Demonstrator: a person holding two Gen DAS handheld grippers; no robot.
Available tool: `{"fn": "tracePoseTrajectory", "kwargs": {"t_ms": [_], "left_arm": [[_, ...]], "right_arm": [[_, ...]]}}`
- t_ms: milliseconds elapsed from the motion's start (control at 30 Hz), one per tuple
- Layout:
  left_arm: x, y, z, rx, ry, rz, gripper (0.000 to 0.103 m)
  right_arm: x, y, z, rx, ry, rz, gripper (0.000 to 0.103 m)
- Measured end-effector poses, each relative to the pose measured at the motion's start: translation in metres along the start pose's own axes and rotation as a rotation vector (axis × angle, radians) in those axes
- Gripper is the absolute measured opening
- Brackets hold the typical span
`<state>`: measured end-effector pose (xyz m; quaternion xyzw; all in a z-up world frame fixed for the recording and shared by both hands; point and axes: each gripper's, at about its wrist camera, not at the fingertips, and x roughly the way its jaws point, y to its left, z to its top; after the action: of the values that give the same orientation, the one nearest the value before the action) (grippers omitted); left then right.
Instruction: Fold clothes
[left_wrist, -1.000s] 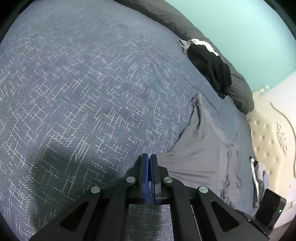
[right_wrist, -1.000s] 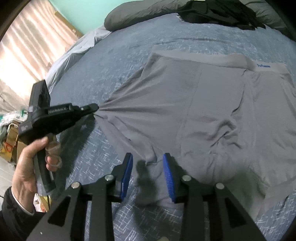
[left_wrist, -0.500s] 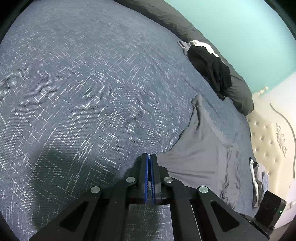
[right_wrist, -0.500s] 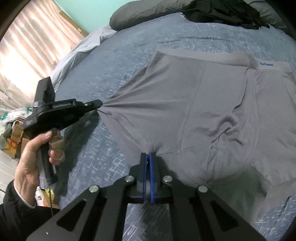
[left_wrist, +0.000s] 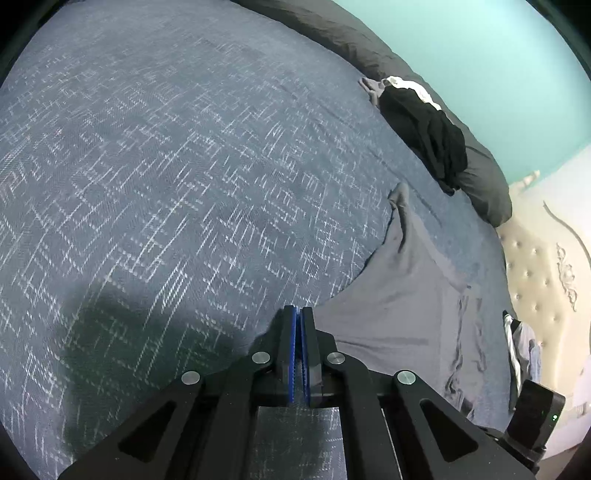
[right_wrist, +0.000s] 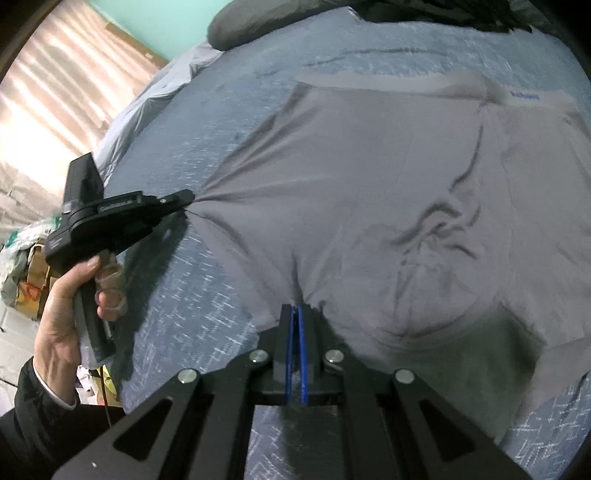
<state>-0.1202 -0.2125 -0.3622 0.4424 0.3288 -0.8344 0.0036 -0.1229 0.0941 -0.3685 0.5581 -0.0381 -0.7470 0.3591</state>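
A pair of grey stretch-knit boxer shorts (right_wrist: 369, 177) lies spread flat on the dark blue bedspread with a white crosshatch weave (left_wrist: 166, 184), its waistband on the far side and its leg hems toward the cameras. The right gripper (right_wrist: 295, 314) has its blue-padded jaws pressed together on a pinch of the near hem, and the cloth puckers into small folds where it enters them. The left gripper (right_wrist: 186, 195), held in the person's left hand (right_wrist: 70, 306), is likewise clamped tight on the shorts' side corner, with taut creases fanning out from its tip; in its own wrist view the left gripper (left_wrist: 298, 321) shows its pads closed with the grey cloth running off to the right. No container is in view. A heap of black clothing (left_wrist: 428, 136) with a white piece beside it sits on a long dark grey pillow (left_wrist: 476, 181) at the far edge of the bed, well apart from the shorts. A cream tufted headboard (left_wrist: 535, 273) stands to the right, with striped garments (left_wrist: 517, 343) draped against it. The wall behind is turquoise (left_wrist: 480, 55), and pinkish curtains (right_wrist: 48, 85) hang at the left of the right wrist view above cluttered boxes and bags (right_wrist: 26, 258).
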Motion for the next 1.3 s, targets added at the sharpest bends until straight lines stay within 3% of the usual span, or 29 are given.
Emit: {"fn": "tracePoseTrajectory", "kwargs": {"t_ms": [300,500,567,633,767,1067,1300], "left_arm": [[-0.002,0.002,-0.008,-0.031,0.007,0.014,0.002],[-0.003,-0.001,-0.012,-0.030,0.007,0.011,0.002],[-0.004,0.000,-0.013,-0.036,0.004,0.007,0.002],[-0.006,0.001,-0.013,-0.040,-0.003,0.006,0.002],[-0.004,0.003,-0.014,-0.045,0.002,0.001,0.002],[-0.003,0.005,-0.015,-0.059,0.009,-0.017,0.002],[-0.001,0.003,-0.013,-0.036,0.016,-0.014,0.002]], "right_arm": [[0.002,-0.002,0.009,0.047,0.006,0.040,0.004],[-0.020,-0.006,0.021,0.087,-0.031,0.034,0.006],[-0.029,-0.008,0.025,0.103,-0.053,0.049,0.013],[-0.038,-0.011,0.034,0.117,-0.076,0.062,0.035],[-0.044,-0.014,0.073,0.112,-0.112,0.074,0.035],[-0.015,0.009,0.202,0.006,-0.122,0.021,0.035],[0.040,0.020,0.250,-0.033,-0.030,-0.096,0.035]]}}
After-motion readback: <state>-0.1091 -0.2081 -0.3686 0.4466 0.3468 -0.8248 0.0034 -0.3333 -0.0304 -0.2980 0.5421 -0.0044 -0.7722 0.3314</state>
